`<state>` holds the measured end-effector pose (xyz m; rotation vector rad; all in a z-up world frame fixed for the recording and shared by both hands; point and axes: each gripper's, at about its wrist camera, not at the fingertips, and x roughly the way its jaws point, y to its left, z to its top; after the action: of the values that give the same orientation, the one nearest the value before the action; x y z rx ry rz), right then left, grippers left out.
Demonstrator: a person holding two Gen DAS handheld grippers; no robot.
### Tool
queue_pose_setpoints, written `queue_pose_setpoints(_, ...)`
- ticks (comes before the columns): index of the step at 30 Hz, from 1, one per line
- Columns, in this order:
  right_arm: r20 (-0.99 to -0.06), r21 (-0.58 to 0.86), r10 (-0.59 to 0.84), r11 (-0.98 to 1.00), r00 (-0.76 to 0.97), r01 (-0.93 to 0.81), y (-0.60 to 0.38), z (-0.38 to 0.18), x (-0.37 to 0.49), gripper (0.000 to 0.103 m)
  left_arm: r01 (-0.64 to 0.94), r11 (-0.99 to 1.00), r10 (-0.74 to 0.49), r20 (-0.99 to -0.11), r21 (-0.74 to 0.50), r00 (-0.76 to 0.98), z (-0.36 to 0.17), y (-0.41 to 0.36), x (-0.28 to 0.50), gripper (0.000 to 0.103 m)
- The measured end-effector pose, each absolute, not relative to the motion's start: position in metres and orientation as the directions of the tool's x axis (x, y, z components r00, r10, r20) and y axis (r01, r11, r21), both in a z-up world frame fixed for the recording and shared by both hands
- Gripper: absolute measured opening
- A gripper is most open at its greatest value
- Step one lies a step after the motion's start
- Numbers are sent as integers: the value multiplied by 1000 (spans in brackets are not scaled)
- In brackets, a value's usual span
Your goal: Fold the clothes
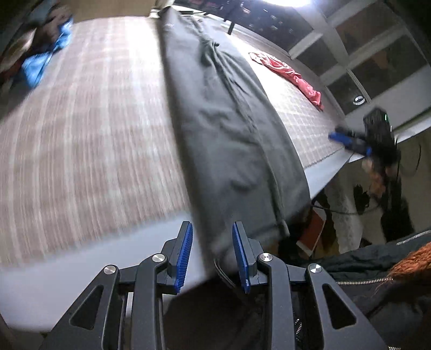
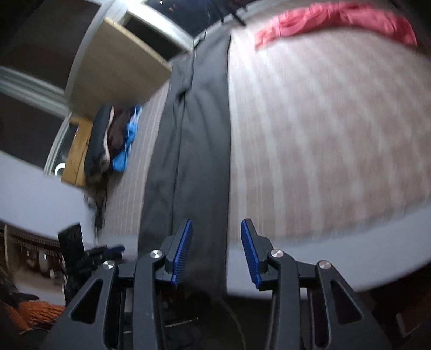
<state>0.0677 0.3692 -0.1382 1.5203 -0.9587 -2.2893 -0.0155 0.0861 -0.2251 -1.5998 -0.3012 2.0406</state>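
Note:
A long dark grey garment [image 1: 221,121] lies stretched lengthwise across the plaid-covered table [image 1: 86,121], its near end hanging over the front edge. My left gripper [image 1: 212,253] is open, its blue pads either side of that near end. In the right wrist view the same garment [image 2: 199,140] runs away from my right gripper [image 2: 216,253], which is open with the garment's near edge between its pads. The right gripper also shows in the left wrist view [image 1: 350,142], at the table's right edge. Both views are motion-blurred.
A red garment [image 1: 288,72] lies on the table's far right, also in the right wrist view [image 2: 336,21]. A pile of clothes with a blue piece [image 1: 43,62] sits at the far left [image 2: 126,140]. Dark clothing and an orange item [image 1: 404,266] lie below the table's right edge.

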Motion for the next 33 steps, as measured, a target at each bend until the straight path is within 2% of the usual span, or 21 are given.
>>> queue_pose_setpoints(3, -729, 654, -561, -741, -394, -155, 348, -152, 103, 37, -249, -853, 504, -848, -458, -165, -232, 94, 13, 29)
queue_pose_setpoints(7, -737, 636, -540, -758, -407, -146, 341, -145, 139, 37, -271, -859, 489, -853, -434, -183, -220, 93, 40, 28)
queue_pose_setpoints(9, -739, 625, -517, -765, -432, -154, 344, -138, 151, 38, -273, -863, 486, -843, -424, -228, -205, 80, 50, 34)
queue_pose_setpoints(11, -741, 615, -497, -772, -452, -160, 346, -133, 162, 43, -279, -867, 481, -838, -412, -257, -196, 73, 54, 37)
queue_pose_setpoints(21, -749, 630, -536, -758, -389, -169, 306, -202, 124, 45, -371, -839, 470, -873, -398, -125, -232, 118, 17, 38)
queue_pose_setpoints(28, -736, 639, -570, -763, -364, -96, 293, -211, 113, 45, -355, -835, 472, -878, -420, -73, -245, 124, 3, 38)
queue_pose_setpoints(30, -739, 635, -571, -768, -359, -84, 291, -211, 111, 38, -353, -839, 463, -884, -414, -64, -249, 125, 1, 35)
queue_pose_setpoints(31, -729, 649, -585, -756, -356, -87, 293, -211, 112, 28, -356, -837, 465, -883, -415, -65, -249, 126, 0, 35)
queue_pose_setpoints(32, -719, 663, -599, -743, -353, -89, 295, -211, 112, 7, -361, -836, 466, -882, -414, -68, -248, 126, -1, 27)
queue_pose_setpoints(33, -708, 677, -613, -730, -350, -92, 298, -210, 113, 6, -373, -833, 464, -883, -408, -71, -247, 127, 0, 4)
